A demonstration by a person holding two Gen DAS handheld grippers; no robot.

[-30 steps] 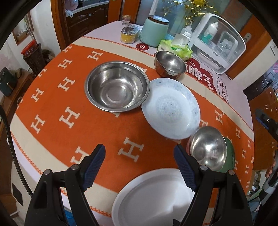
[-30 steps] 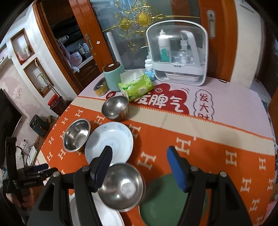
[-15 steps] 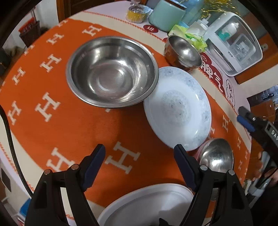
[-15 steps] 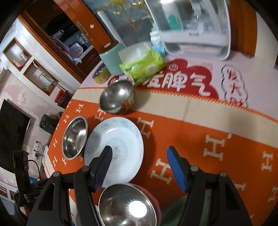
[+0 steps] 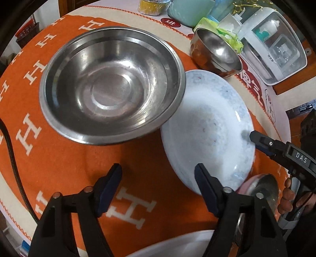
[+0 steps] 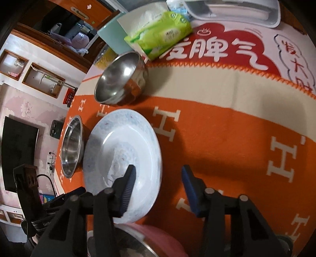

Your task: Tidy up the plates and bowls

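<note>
A white plate with a faint blue pattern [image 5: 207, 128] [image 6: 122, 154] lies on the orange cloth between a large steel bowl [image 5: 112, 83] [image 6: 72, 146] and a small steel bowl [image 5: 217, 53] [image 6: 120, 79]. My left gripper [image 5: 158, 183] hangs over the plate's near rim, its jaws closing, with the rim between them and no pad touching it. My right gripper [image 6: 159, 187] straddles the opposite rim, one finger over the plate's inside and one over the cloth, also closing without contact. A pink-sided steel bowl [image 5: 262, 189] [image 6: 138, 239] and a plain white plate [image 5: 177, 247] sit nearest me.
At the table's far side stand a teal canister [image 6: 110, 37], a green tissue pack [image 6: 160, 33], a white organizer box [image 5: 276, 49] and a yellow foil tin [image 5: 152, 6]. A hand [image 5: 286, 199] holds the right gripper's handle. The table edge drops off at the left.
Both grippers have come down close over the patterned plate, which now fills much of each view. Both pairs of jaws stand narrower than before, the right one more so.
</note>
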